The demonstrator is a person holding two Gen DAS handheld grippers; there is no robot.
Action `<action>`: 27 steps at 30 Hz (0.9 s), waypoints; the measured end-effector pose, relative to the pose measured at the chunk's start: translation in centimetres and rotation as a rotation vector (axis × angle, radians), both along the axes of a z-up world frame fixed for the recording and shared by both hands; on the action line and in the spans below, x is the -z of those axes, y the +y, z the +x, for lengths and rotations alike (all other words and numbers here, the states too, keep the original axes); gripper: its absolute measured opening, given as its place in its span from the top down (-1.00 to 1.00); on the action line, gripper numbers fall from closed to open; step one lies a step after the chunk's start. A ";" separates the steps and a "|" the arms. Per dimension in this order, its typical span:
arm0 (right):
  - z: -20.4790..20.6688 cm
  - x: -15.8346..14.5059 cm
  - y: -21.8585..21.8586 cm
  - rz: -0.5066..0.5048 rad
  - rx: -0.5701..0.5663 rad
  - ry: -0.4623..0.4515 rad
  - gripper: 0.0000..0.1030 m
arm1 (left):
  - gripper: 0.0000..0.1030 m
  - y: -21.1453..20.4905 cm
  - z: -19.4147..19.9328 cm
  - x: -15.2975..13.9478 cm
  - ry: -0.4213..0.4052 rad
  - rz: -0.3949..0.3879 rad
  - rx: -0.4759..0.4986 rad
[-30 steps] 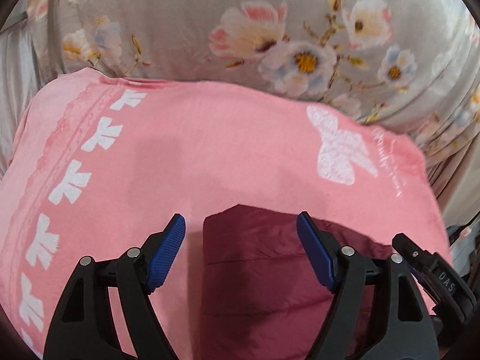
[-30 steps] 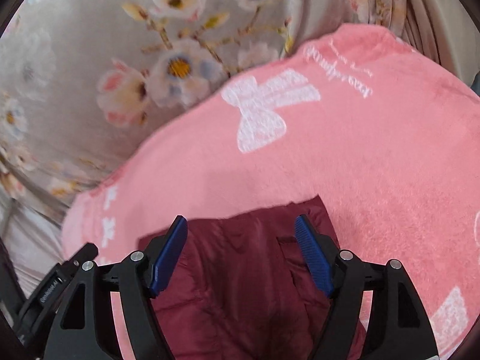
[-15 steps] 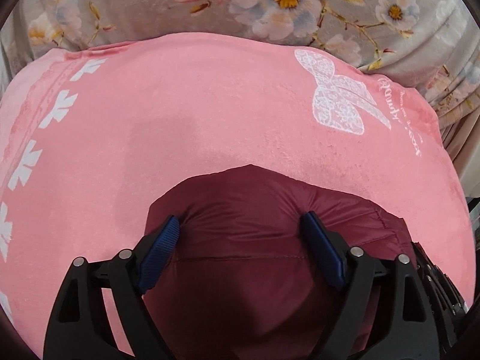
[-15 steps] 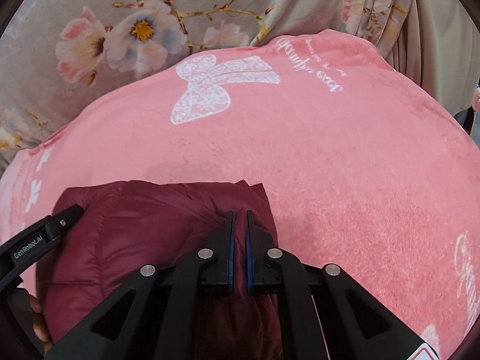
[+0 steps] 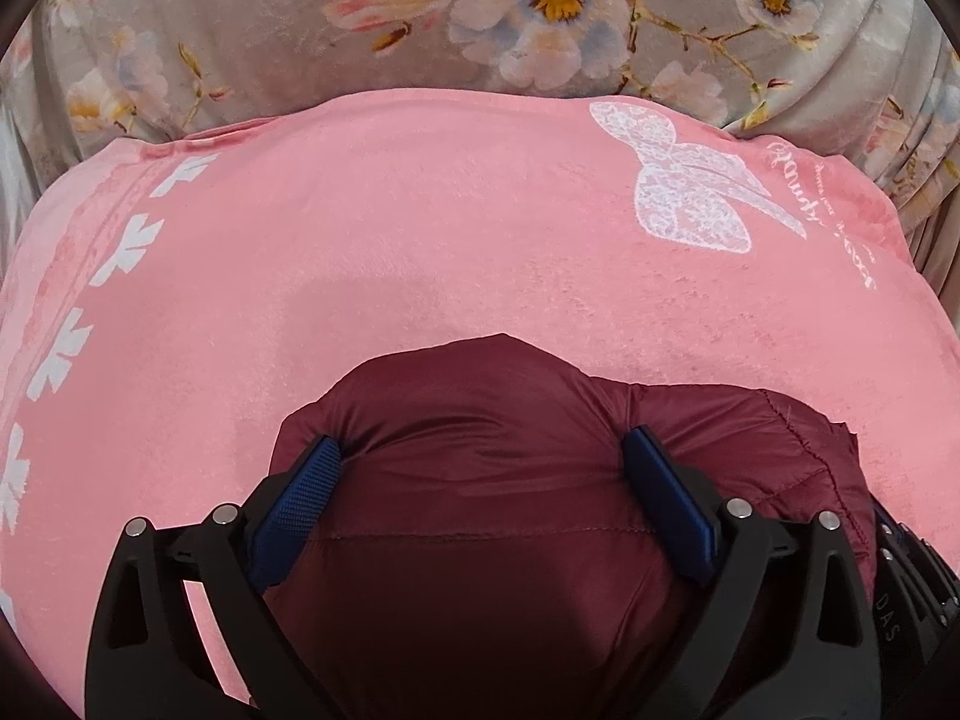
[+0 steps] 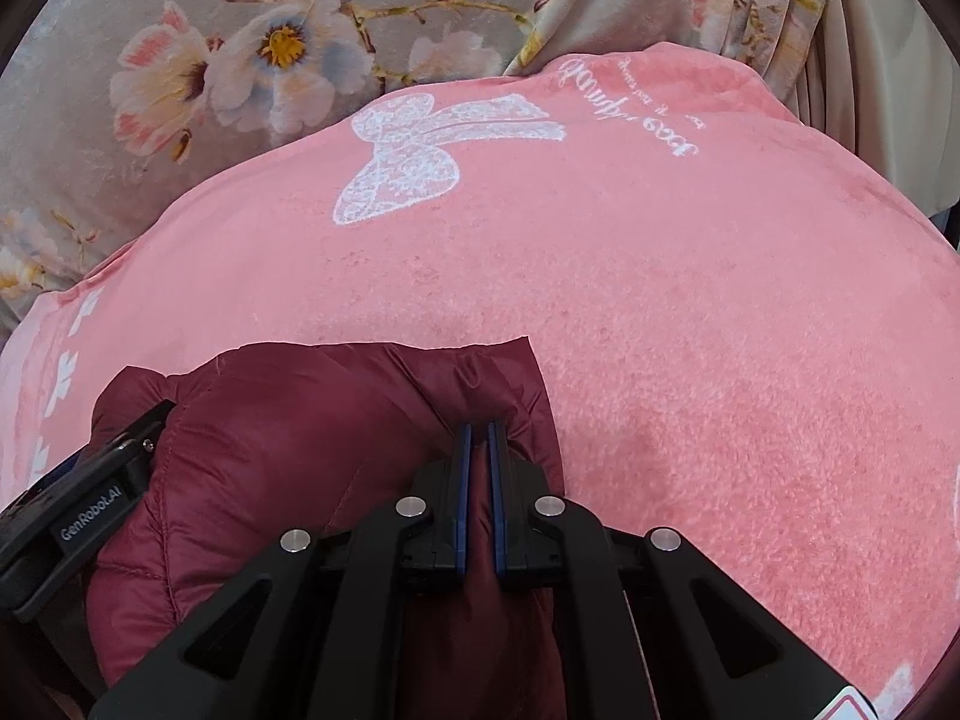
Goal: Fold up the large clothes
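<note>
Maroon quilted jacket lies bunched on the near part of a pink blanket, which covers a floral sheet at the far side. My left hand-held gripper has its blue pads spread wide, pressing into a puffed fold of the jacket between them. My right hand-held gripper is clamped together on the jacket's right edge, just beside the left one.
</note>
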State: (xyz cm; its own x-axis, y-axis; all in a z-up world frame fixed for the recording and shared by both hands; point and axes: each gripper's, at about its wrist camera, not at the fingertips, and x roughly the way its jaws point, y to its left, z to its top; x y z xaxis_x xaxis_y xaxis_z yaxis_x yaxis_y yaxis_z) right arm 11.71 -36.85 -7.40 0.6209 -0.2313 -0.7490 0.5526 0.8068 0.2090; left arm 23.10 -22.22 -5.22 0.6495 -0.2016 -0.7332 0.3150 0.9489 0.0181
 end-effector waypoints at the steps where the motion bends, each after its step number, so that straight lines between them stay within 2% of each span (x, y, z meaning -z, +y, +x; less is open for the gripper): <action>1: 0.0 0.1 -0.1 0.005 -0.001 -0.004 0.92 | -0.81 -0.1 0.0 0.1 -0.005 0.004 -0.002; 10: -0.1 0.2 -0.2 0.014 0.002 -0.014 0.92 | -0.83 -0.5 -0.2 0.5 -0.037 0.028 -0.013; 18: -0.1 0.2 -0.4 0.026 0.000 -0.018 0.93 | -0.86 -0.9 0.0 0.8 -0.032 0.050 -0.020; 22: -0.6 0.2 -1.3 0.109 -0.020 -0.057 0.89 | -0.87 -0.6 0.1 0.6 -0.015 0.045 -0.014; 24: -1.8 -0.8 -2.0 0.158 -0.019 -0.066 0.80 | -0.87 0.4 -0.4 -0.3 0.012 0.052 0.009; 25: -2.9 -2.1 -1.8 0.146 -0.023 -0.090 0.71 | -0.87 1.4 -1.0 -1.0 0.024 0.036 0.011; 27: -4.8 -4.7 -0.7 0.066 -0.046 -0.133 0.70 | -0.87 2.9 -2.3 -2.1 0.041 -0.005 0.010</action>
State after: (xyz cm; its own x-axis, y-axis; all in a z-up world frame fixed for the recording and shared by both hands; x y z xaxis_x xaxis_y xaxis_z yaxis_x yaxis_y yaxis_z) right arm 6.88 -37.58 -2.74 0.7242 -0.1536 -0.6723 0.4797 0.8125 0.3312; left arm 20.79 -19.32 -3.12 0.6169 -0.2116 -0.7581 0.3247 0.9458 0.0001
